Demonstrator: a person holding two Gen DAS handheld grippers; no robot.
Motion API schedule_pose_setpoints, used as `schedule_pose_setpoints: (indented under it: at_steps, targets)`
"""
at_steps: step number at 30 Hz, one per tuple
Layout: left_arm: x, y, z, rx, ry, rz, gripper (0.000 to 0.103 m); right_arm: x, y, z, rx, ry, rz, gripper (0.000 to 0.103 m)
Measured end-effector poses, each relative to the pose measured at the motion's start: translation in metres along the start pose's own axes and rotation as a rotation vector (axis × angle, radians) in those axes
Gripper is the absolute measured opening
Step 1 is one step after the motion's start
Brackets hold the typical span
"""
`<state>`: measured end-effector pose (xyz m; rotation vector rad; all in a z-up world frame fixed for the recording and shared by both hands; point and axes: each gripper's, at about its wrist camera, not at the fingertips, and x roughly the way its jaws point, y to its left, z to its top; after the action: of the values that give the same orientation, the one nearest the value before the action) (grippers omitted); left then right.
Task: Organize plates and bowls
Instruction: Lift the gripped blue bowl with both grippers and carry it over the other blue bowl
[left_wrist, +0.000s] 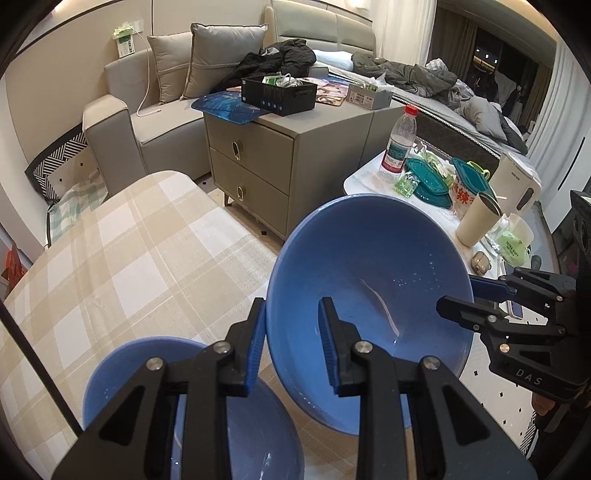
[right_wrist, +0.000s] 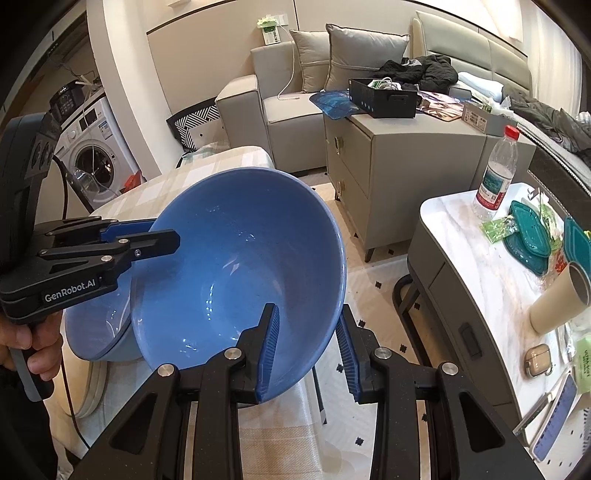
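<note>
- Left wrist view: my left hand-held gripper (left_wrist: 291, 345) straddles the near-left rim of the raised blue bowl (left_wrist: 369, 306), one pad outside the wall, one inside; whether the pads press the rim I cannot tell
- At the bowl's far-right rim my right hand-held gripper (left_wrist: 476, 295) reaches in, one finger inside, the blue pad behind the wall
- A second blue bowl (left_wrist: 236, 417) sits low on the checked surface (left_wrist: 110, 258), just beneath the raised one
- Right wrist view: my right hand-held gripper (right_wrist: 306, 350) brackets the near rim of the tilted blue bowl (right_wrist: 236, 273); its outer pad stands clear of the wall, so I judge it released
- The left hand-held gripper (right_wrist: 147, 236) holds the far-left rim, and the lower bowl (right_wrist: 99, 332) lies under that edge
- Risk: the raised bowl hangs partly past the surface edge over the floor, and with only a rim pinch on smooth glaze it could rotate and slip
</note>
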<state>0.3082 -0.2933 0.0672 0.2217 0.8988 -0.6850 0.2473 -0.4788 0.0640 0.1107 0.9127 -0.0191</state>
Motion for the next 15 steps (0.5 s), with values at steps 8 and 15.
schedule_pose_setpoints:
  at_steps: [8,15]
  targets:
    - [-0.021,0.005,0.002,-0.02,-0.041,0.009,0.027,-0.016,0.011,0.012,-0.031,-0.029,-0.009,0.032]
    - [-0.037,0.01,0.001,-0.035,-0.068,0.018,0.027,-0.026,0.022,0.019,-0.06,-0.043,-0.012,0.032]
